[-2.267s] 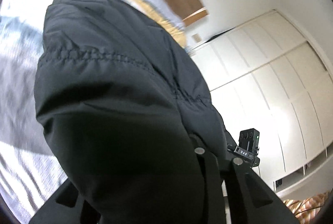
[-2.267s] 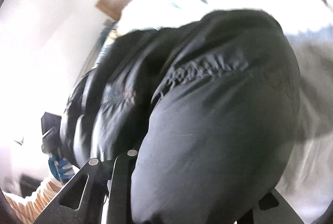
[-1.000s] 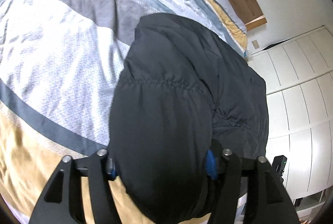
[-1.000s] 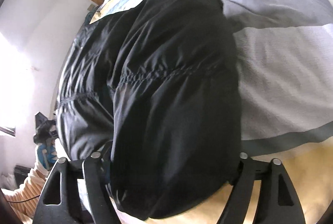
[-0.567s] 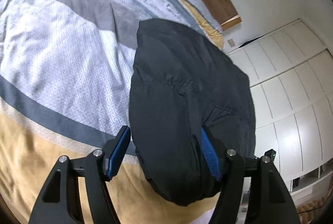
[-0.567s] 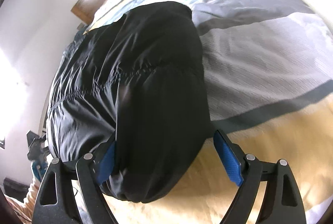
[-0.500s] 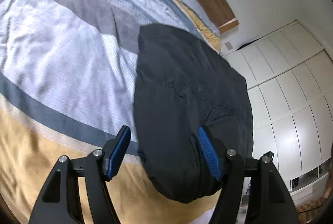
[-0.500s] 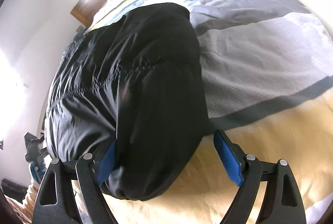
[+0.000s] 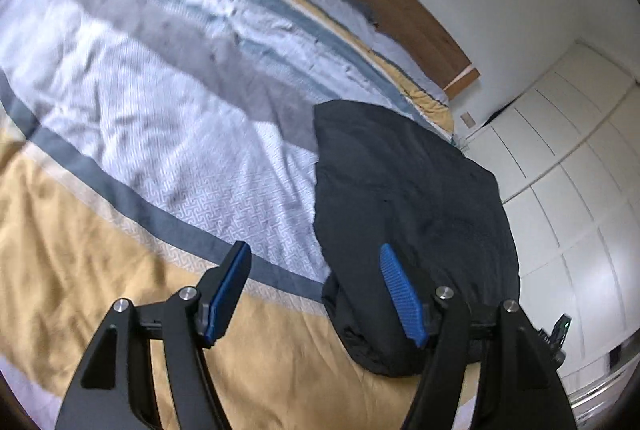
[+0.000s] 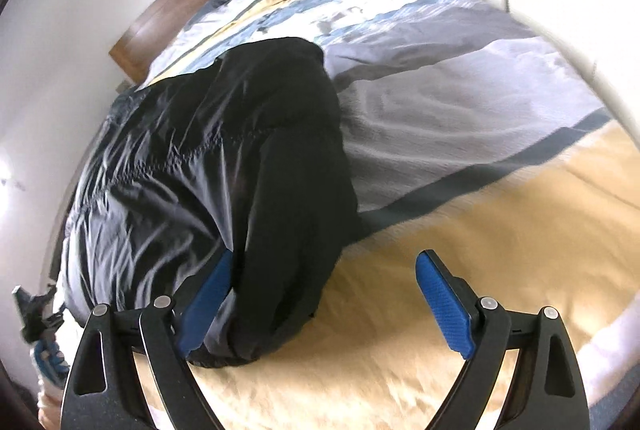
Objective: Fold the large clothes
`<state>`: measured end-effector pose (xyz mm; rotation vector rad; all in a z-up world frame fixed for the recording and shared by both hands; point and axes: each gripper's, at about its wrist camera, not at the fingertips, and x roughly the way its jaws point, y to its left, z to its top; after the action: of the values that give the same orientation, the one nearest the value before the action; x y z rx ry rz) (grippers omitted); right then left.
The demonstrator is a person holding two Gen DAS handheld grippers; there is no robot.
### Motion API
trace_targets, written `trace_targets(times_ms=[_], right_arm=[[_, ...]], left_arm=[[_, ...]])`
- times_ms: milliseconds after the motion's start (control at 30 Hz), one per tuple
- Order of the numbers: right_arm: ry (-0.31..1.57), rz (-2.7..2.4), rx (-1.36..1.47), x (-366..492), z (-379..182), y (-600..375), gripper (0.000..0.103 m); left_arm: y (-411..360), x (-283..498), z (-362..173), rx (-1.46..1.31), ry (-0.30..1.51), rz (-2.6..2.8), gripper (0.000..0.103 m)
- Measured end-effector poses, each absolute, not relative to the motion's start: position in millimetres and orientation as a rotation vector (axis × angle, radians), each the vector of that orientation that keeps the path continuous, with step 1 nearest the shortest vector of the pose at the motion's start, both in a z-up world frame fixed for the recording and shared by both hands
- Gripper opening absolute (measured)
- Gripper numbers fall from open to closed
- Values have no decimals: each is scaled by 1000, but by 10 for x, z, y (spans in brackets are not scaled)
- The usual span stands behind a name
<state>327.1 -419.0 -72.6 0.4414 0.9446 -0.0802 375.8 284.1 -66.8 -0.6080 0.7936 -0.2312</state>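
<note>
The black padded jacket (image 9: 408,198) is seen folded on the bed (image 9: 160,134), across the striped duvet's grey and yellow bands. Left claw (image 9: 316,290) is held released, nothing gripped; the jacket lies at 3 o'clock of it. Right claw (image 10: 324,306) is released, its jaws having just been opening; the jacket edge lies between them at 10 o'clock, unpressed.

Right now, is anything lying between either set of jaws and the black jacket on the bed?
Nothing visible does. The black jacket lies on the striped bedspread right at the open left gripper and right gripper, whose jaws have just been opening; only bare bedding surrounds it.
</note>
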Motion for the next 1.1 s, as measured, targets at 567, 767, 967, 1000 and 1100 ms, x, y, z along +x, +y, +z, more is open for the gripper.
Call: trace_targets(times_ms=[567, 767, 967, 1000, 1100], right_arm=[[891, -75, 248, 2056, -229, -3022, 101], [823, -37, 138, 1730, -25, -2477, 103], [749, -36, 117, 1479, 154, -2301, 103], [744, -41, 120, 1455, 173, -2300, 103], [725, -64, 132, 1380, 228, -2335, 103]], left_arm=[[1662, 2191, 110, -315, 730, -119, 74], [1143, 1792, 228, -159, 670, -6, 81], [805, 1509, 426, -44, 607, 58, 81], [764, 1471, 460, -30, 600, 65, 81], [680, 1373, 546, -1, 577, 92, 81]])
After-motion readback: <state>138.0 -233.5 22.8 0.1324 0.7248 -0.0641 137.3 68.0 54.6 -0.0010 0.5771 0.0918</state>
